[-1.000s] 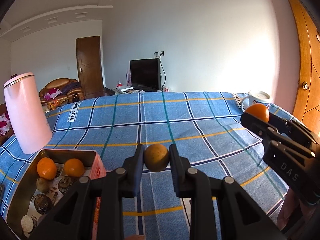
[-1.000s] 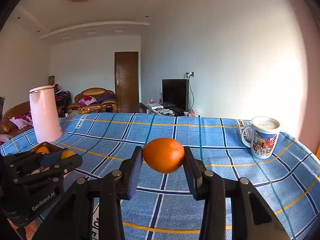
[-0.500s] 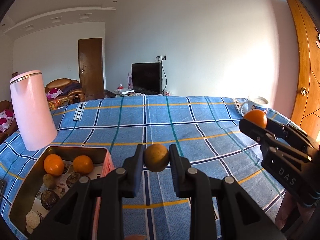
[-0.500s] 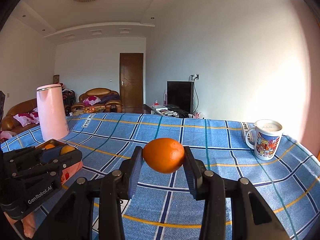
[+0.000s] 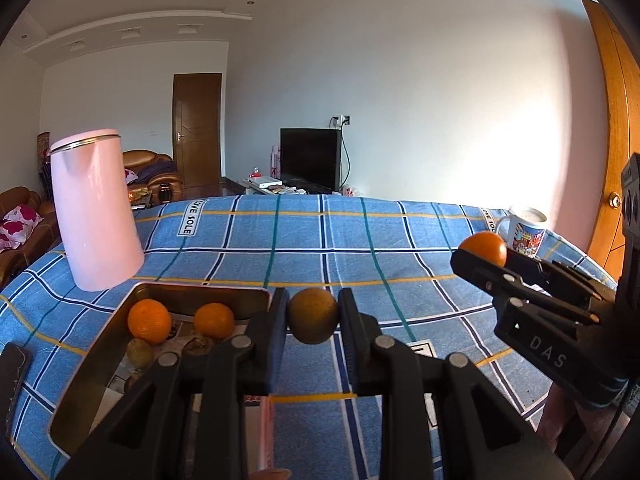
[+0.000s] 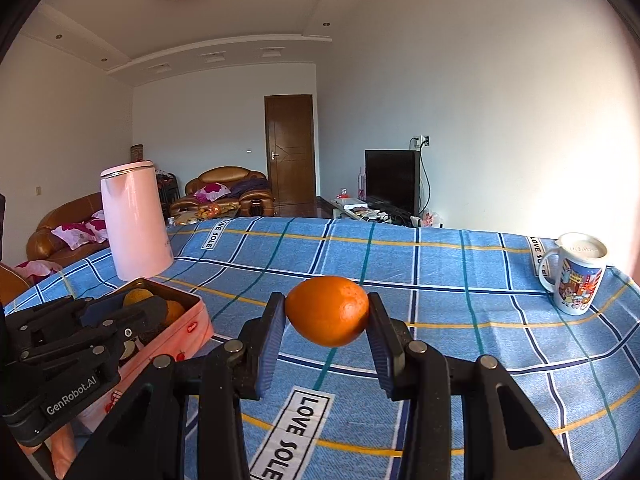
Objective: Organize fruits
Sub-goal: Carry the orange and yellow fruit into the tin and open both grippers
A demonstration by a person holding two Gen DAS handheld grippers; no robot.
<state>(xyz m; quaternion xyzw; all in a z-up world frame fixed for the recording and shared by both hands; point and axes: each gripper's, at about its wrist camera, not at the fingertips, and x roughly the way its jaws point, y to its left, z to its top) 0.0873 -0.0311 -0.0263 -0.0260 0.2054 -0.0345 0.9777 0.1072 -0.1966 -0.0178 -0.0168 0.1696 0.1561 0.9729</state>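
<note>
Fruits sit in two places: some in our tongs, some in the pink tin on the blue checked tablecloth. Our left gripper pinches a dull brownish-green round fruit between its pads, held above the cloth just right of the tin's far corner. Our right gripper clamps a bright orange in the air over the cloth, well apart from the tin. Inside the tin we see two small oranges, one beside the other, against the far wall, and a small greenish fruit just in front of the left one; the darker round items beneath them we cannot identify. A pink kettle stands upright behind the tin, and a printed mug with a lid stands near the far right edge of the cloth
</note>
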